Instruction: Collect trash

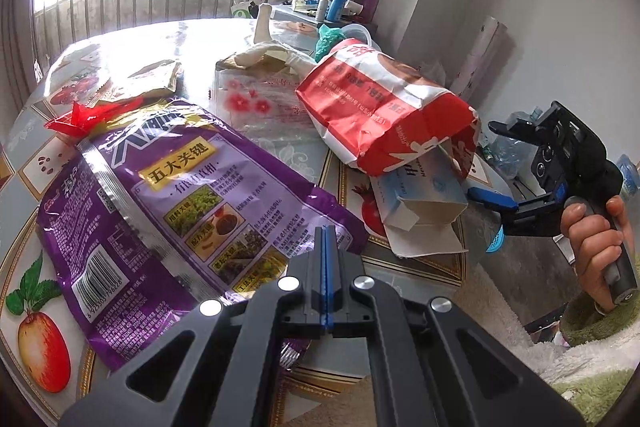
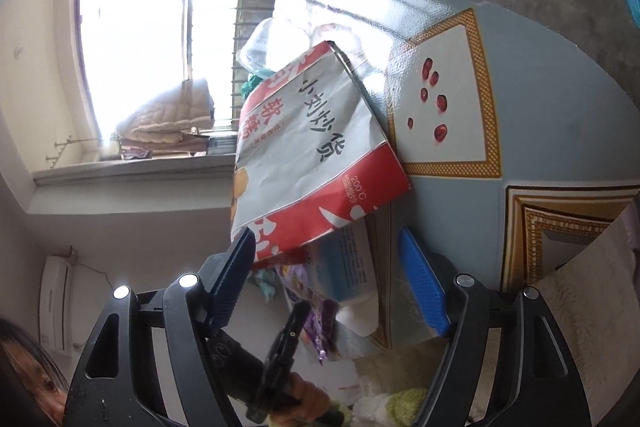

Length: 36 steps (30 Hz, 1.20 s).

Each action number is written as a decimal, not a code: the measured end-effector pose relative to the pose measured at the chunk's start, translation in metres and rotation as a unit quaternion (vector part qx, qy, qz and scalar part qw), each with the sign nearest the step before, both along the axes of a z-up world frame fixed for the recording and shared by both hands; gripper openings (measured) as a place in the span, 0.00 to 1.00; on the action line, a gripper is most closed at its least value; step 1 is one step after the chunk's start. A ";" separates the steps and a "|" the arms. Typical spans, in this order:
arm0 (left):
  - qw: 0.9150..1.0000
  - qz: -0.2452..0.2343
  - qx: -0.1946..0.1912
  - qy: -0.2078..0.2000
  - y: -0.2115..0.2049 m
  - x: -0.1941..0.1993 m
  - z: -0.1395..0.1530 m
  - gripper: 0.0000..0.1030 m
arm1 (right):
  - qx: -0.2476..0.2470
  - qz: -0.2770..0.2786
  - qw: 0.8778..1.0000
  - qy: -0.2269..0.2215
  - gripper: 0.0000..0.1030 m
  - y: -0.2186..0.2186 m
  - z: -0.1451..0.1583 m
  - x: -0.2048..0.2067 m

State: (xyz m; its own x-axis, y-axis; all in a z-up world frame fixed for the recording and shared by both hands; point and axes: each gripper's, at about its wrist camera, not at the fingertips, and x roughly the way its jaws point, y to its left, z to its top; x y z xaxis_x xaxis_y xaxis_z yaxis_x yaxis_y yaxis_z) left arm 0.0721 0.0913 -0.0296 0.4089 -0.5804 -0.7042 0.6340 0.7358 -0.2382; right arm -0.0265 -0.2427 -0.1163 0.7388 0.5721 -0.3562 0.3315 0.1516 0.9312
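Observation:
A large purple snack bag [image 1: 168,211] lies on the table [image 1: 280,147] at the left. My left gripper [image 1: 327,239] is shut over its near right edge; whether it pinches the bag I cannot tell. A crumpled red-and-white paper bag [image 1: 384,107] lies further right, on an opened light-blue carton [image 1: 420,203]. My right gripper [image 1: 490,199] is open, rolled sideways, at the table's right edge beside the carton. In the right wrist view the open right gripper [image 2: 332,275] straddles the paper bag's [image 2: 316,147] lower edge and the carton [image 2: 348,267].
A clear flowered plastic bag [image 1: 260,107], a gold wrapper [image 1: 156,79], red cellophane [image 1: 88,115] and white crumpled paper [image 1: 276,55] litter the table. Bottles and clutter [image 1: 340,3] stand at the back by the wall. A carpet [image 1: 500,307] lies below right.

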 end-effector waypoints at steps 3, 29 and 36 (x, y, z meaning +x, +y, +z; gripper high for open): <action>1.000 -0.002 0.000 -0.001 -0.001 -0.001 0.000 0.00 | 0.023 -0.009 1.000 0.007 0.67 0.001 -0.003 0.001; 0.997 0.045 0.048 -0.026 0.047 -0.026 0.017 0.58 | 0.078 -0.032 0.996 0.015 0.54 0.004 -0.015 0.037; 0.982 0.185 0.015 0.019 0.100 0.010 0.012 0.63 | 0.077 -0.029 0.997 0.013 0.53 0.002 -0.017 0.042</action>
